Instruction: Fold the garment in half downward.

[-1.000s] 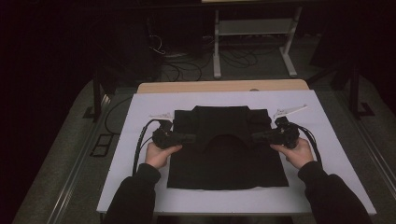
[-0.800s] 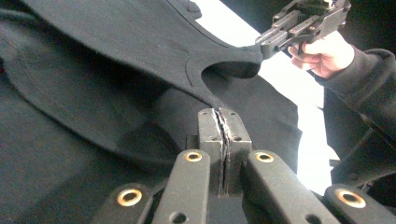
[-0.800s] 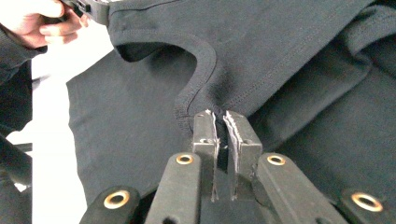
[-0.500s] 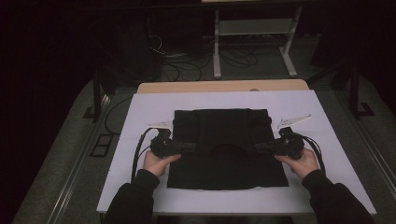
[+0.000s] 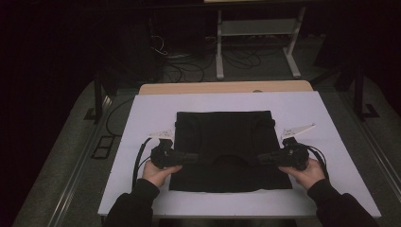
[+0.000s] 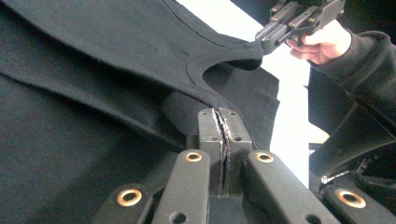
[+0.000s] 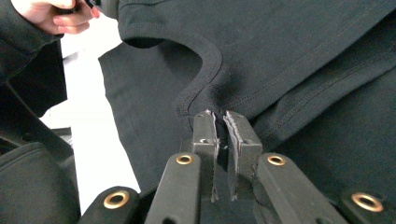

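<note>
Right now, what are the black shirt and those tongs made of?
The black T-shirt looks like soft matte knit cotton, judging by its stitched, ribbed neckline. The right tongs and left tongs look like hard black plastic or metal with brass-coloured rivets.

Left tongs [image 5: 191,157] and right tongs [image 5: 265,158] clamped tight, pointing inward toward each other, both forearms low.

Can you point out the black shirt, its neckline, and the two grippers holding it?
black shirt [image 5: 222,127]: high view, flat upper part.
neckline [image 7: 205,70]: right gripper view, curved collar band.
left gripper [image 5: 189,157]: high view, jaw tips.
right gripper [image 5: 265,158]: high view, jaw tips.
</note>
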`<state>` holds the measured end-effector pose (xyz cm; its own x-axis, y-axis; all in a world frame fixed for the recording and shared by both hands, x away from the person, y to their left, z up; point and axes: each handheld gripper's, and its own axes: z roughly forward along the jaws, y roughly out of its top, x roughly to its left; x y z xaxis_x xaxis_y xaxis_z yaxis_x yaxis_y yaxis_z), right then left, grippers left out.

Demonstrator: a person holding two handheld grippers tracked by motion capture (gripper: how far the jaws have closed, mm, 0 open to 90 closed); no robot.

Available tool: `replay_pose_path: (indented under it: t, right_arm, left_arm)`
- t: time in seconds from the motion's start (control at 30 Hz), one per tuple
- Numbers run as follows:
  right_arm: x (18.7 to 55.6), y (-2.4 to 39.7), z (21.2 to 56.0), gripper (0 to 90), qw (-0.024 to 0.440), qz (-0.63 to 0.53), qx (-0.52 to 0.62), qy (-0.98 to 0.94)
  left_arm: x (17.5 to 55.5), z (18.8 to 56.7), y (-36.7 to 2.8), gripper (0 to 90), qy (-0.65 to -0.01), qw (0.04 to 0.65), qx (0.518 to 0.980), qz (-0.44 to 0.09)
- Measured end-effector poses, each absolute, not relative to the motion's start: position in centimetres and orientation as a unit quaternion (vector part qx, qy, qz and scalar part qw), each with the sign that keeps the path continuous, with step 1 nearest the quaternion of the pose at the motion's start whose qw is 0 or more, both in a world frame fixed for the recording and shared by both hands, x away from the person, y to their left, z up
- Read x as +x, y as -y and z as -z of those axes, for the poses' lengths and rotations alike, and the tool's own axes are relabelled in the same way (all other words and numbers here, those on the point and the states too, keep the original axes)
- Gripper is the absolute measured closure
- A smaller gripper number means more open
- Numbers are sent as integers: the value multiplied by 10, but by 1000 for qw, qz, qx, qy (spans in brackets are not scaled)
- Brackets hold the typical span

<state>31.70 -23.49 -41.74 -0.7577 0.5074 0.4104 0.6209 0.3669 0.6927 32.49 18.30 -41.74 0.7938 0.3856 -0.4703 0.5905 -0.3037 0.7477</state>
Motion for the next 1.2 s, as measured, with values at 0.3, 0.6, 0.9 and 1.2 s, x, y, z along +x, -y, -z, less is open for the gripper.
replay_pose_path:
  t: [0.3,0.6,0.9,1.2]
  right_arm:
    - [311,235,421,816,72,438,-344,828]
    - [304,235,422,814,78,434,-344,829]
    - [299,235,422,814,84,430,-341,832]
    - [293,233,423,813,100,420,-335,837]
  left_arm:
    - [319,419,-185,880,-308,495,806,103]
    - [312,420,-187,880,-308,491,809,101]
    - [304,420,-187,879,-303,487,813,102]
    - [293,422,-180,879,-291,471,825,114]
